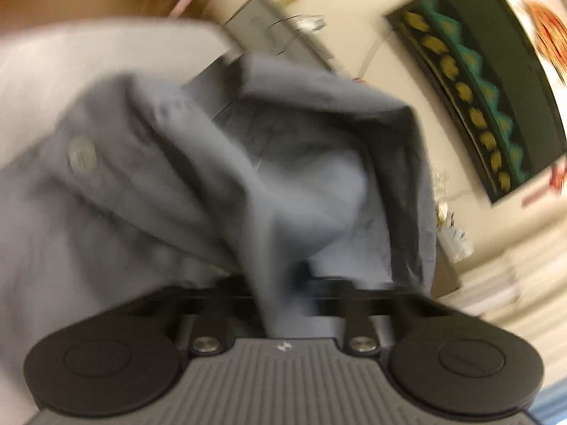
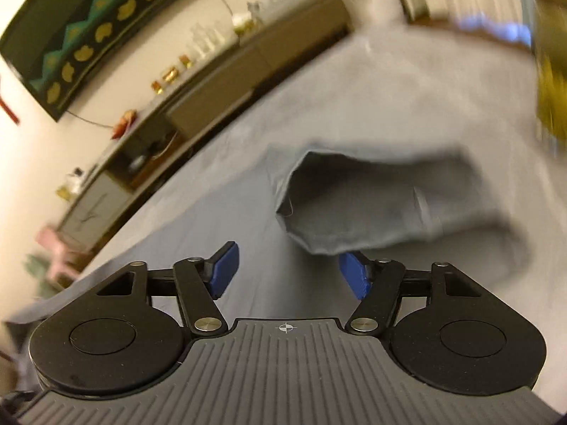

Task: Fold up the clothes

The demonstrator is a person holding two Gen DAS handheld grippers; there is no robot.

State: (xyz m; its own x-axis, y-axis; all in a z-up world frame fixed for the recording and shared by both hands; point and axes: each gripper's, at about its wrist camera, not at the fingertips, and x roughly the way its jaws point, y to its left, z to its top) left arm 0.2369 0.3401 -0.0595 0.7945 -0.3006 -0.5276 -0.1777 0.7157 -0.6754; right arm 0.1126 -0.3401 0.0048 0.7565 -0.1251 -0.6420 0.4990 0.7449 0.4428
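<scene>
A grey-blue shirt (image 1: 219, 163) with a pale button (image 1: 82, 156) hangs bunched right in front of the left wrist camera. My left gripper (image 1: 283, 283) is shut on a fold of it, and the cloth hides its fingertips. The picture is blurred. In the right wrist view the shirt (image 2: 219, 219) lies spread on a pale surface (image 2: 425, 88), and a sleeve (image 2: 372, 205) gapes open at its cuff. My right gripper (image 2: 287, 272) is open, nothing between its blue pads (image 2: 223, 269), and the right one sits just under the cuff's edge.
A long low sideboard (image 2: 219, 81) with bottles and small items runs along the wall. A dark hanging (image 1: 489, 99) with a green and yellow pattern is above it. The pale surface's edge (image 1: 106, 35) shows behind the lifted shirt. Something yellow (image 2: 553, 99) blurs at the right.
</scene>
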